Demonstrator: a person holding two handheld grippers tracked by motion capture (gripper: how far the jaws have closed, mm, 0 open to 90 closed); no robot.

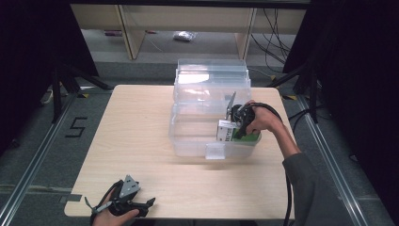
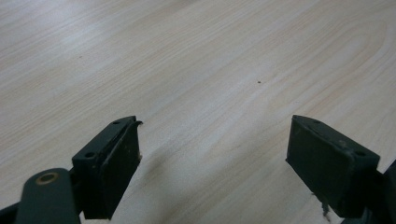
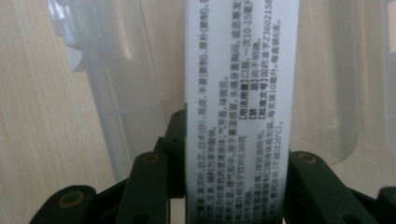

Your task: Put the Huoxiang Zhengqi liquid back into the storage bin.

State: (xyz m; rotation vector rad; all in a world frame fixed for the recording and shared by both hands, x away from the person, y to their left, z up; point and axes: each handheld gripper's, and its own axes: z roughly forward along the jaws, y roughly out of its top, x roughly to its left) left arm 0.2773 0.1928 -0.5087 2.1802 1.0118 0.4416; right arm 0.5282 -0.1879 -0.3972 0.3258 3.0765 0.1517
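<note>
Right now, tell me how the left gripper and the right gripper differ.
The left gripper has its jaws wide apart with nothing between them; the right gripper is clamped on a white and green box. The left gripper lies low over the bare wooden table near its front edge; the right gripper reaches into the clear plastic bin. Both are black, two-jawed and hand-held.
</note>
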